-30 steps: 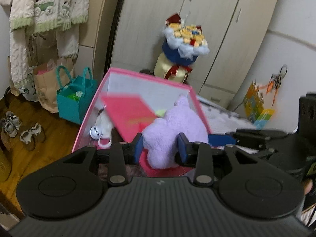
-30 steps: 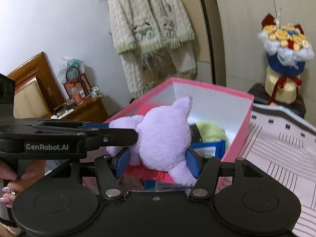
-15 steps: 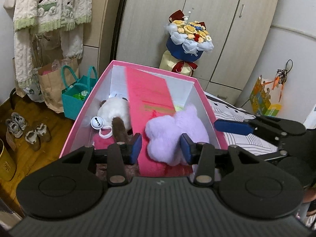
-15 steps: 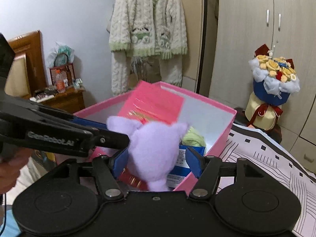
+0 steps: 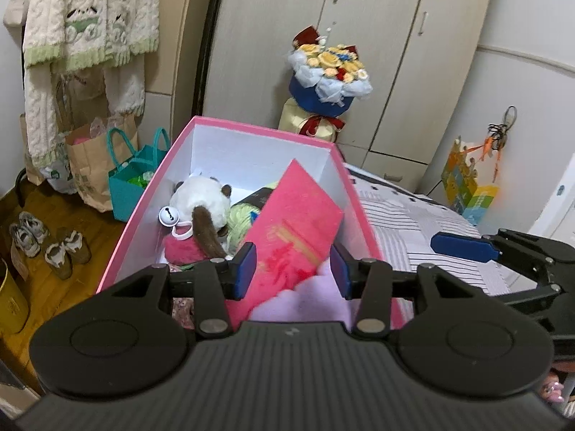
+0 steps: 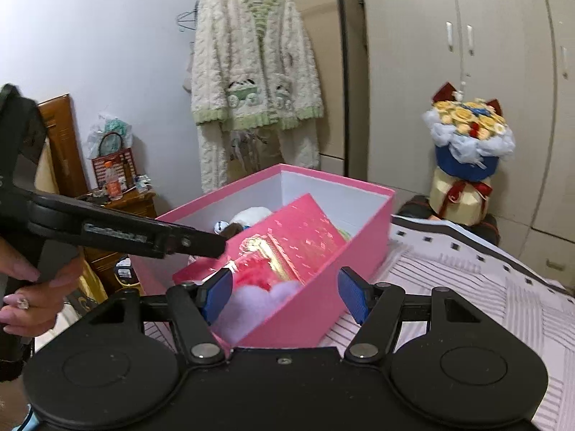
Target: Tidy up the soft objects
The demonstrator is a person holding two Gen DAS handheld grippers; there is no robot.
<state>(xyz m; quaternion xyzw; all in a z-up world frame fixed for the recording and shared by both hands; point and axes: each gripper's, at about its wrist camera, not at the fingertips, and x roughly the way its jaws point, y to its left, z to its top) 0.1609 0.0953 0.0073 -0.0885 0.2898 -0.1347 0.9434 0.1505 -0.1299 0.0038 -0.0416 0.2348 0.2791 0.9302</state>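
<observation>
A pink box (image 5: 258,131) (image 6: 334,179) with a white inside stands at the bed's edge. A purple plush (image 5: 305,301) (image 6: 251,301) lies at its near end, partly under a leaning red card (image 5: 298,222) (image 6: 287,240). Deeper in lie a white plush (image 5: 201,201) and green yarn (image 5: 240,219). My left gripper (image 5: 291,271) hovers over the near end with its jaws opening; card and plush show between the pads, untouched. My right gripper (image 6: 284,296) is open and off the box's near corner, holding nothing.
A striped bed sheet (image 6: 467,287) runs to the right of the box. A flower bouquet (image 5: 329,68) stands before the wardrobe. A teal bag (image 5: 133,183) and shoes (image 5: 36,237) sit on the wooden floor at left. A cardigan (image 6: 251,82) hangs on the wall.
The purple plush left my right gripper's jaws and now lies in the box. Both grippers drew back from it. The red card tipped over toward the plush.
</observation>
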